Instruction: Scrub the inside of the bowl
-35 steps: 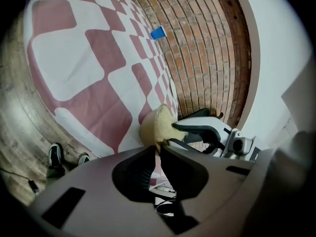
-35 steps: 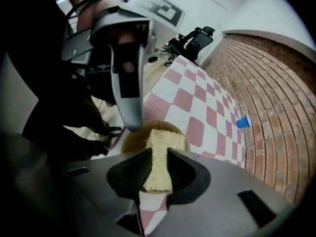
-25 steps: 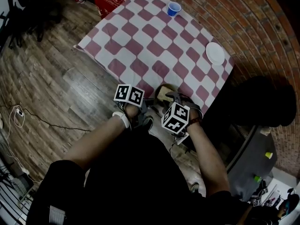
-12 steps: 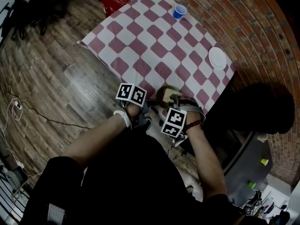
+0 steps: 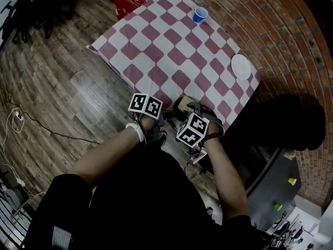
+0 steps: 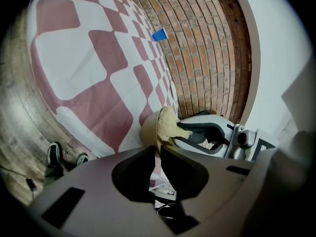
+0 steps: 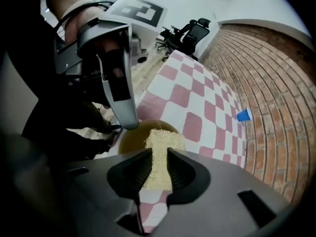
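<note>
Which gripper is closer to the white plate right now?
Right. The right gripper, shut on the sponge in the bowl, sits on the side toward the white plate; the left gripper, gripping the bowl's rim, is farther off.

Bowl point(image 5: 182, 103): on desk point(image 5: 171, 51), at its near edge.
Sponge point(image 7: 161, 141): in bowl.
Cup point(image 5: 198, 15): far end of desk.
Plate point(image 5: 241, 66): desk's right edge, well apart from cup.

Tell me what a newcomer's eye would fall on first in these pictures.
First comes the red-and-white checked cloth on the table beside the brick wall. At the table's near edge, the left gripper pinches the rim of a tan bowl in its fingers, while the right gripper holds a yellow sponge inside it. Farther off, a blue cup and a white plate stand on the cloth near the wall.
</note>
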Demonstrator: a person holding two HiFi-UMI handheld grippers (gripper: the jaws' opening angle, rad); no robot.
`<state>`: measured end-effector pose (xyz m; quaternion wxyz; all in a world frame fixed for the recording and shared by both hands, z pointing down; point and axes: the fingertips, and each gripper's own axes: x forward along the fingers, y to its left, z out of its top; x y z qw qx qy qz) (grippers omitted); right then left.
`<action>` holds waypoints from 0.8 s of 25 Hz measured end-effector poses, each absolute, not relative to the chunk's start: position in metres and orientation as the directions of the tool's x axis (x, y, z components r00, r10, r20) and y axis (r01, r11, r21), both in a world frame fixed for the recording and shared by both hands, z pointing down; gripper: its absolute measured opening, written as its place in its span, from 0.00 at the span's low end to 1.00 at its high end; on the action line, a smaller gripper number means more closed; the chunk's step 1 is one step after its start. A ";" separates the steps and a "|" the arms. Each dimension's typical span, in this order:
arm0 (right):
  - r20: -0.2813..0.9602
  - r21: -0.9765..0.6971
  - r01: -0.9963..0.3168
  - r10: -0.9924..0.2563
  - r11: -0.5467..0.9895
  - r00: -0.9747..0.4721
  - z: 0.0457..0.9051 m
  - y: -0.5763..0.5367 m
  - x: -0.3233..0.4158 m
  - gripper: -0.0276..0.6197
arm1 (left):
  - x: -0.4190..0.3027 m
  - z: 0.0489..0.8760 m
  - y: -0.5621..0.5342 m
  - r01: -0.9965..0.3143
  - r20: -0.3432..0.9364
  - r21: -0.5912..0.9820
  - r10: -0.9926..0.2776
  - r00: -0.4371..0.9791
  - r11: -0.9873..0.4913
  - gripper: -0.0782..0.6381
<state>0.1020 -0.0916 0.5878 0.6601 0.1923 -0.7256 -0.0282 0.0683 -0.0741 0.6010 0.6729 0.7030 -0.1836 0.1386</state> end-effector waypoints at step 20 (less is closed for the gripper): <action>0.922 0.374 -0.181 -0.385 0.910 -0.035 0.585 -0.097 0.104 0.20 | 0.023 0.580 -0.065 -0.389 0.386 0.921 -0.164 0.908 0.014 0.18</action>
